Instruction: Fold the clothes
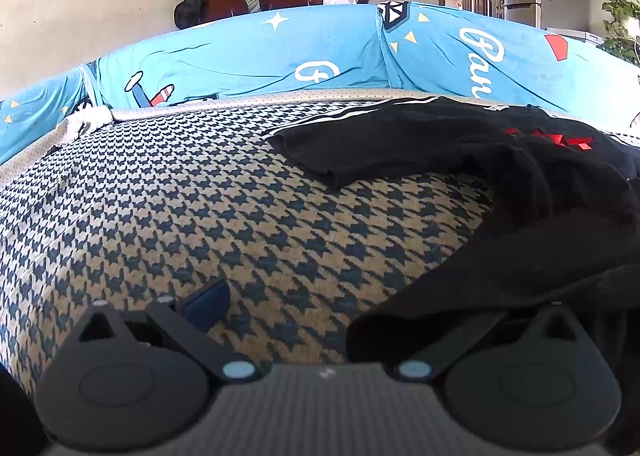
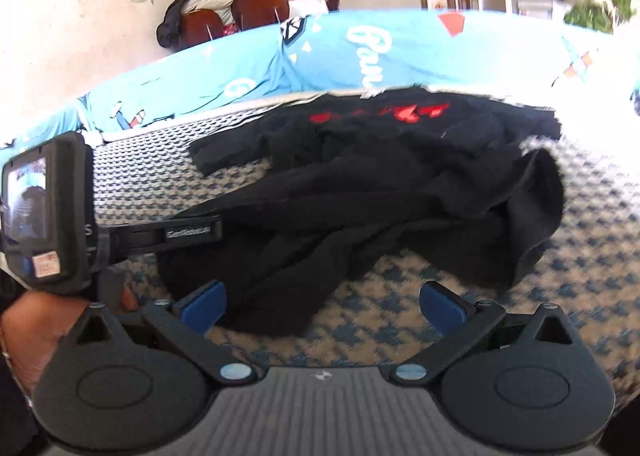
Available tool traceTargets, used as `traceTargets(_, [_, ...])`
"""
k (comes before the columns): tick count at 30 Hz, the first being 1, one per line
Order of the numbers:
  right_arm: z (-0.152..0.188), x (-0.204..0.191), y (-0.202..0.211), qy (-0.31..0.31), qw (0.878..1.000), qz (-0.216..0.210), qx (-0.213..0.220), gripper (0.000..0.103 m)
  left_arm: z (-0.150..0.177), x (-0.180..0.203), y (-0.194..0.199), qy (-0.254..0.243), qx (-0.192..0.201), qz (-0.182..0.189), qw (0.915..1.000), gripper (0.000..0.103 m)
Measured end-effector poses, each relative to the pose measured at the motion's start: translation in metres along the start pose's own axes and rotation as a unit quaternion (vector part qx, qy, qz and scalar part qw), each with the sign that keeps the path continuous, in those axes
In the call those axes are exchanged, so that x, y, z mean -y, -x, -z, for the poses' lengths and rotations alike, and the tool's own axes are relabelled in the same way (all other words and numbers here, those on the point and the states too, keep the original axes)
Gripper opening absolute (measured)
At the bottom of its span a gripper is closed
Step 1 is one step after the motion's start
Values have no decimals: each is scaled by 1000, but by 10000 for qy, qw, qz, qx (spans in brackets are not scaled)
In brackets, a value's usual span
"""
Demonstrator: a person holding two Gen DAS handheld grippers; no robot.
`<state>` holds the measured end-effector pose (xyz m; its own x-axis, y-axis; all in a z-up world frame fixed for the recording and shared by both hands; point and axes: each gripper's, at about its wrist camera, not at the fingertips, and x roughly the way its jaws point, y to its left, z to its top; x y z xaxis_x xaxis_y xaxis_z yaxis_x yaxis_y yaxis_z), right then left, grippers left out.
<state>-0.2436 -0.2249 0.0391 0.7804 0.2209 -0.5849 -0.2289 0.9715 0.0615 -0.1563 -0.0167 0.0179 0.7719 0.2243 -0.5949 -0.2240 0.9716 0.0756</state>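
On the houndstooth cushion (image 1: 168, 216) lies the crumpled black garment (image 2: 400, 184) with red print. Right gripper (image 2: 322, 306) hovers low, jaws spread, empty. Left gripper (image 1: 280, 308) — fabric drapes its right finger; grip unclear. Only the right view shows the hand (image 2: 36, 336) — lettering unreadable.

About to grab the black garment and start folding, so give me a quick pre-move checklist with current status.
1. Right gripper open: ok, blue pads spread.
2. Left gripper open: ok, though black garment covers its right finger.
3. Garment lying flat: not ok, bunched and rumpled.
4. Garment edge near right gripper: ok, the hem lies just ahead of it.
5. Bare checked sofa seat for folding: ok.
6. Sleeves located: cannot tell.
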Motion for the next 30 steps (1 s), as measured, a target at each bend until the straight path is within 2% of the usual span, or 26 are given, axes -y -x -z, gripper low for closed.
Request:
traceTargets(2, [1,3,-3,116,9993,345,-103,103,0,0,0,-2,-1,-2,10000,103])
traceTargets(4, [0,8,-6,17,9985,487,-235,103,0,0,0,-8,2,-6,10000,103])
traceTargets(14, [-7,27,-2,-179,9985,507,-126,103,0,0,0,-10,-3,-22,10000,103])
traceTargets(20, [-9,47,9,-431,9980,452,95,102,0,0,-1,18,-13,-4,10000,103])
traceTargets(22, [-9,55,13,-590,9971,427,198,99,0,-1,0,26,-21,8,10000,103])
traceTargets(30, [-12,84,16,-1018,9909,814,329,88,0,-1,-1,69,-31,20,10000,103])
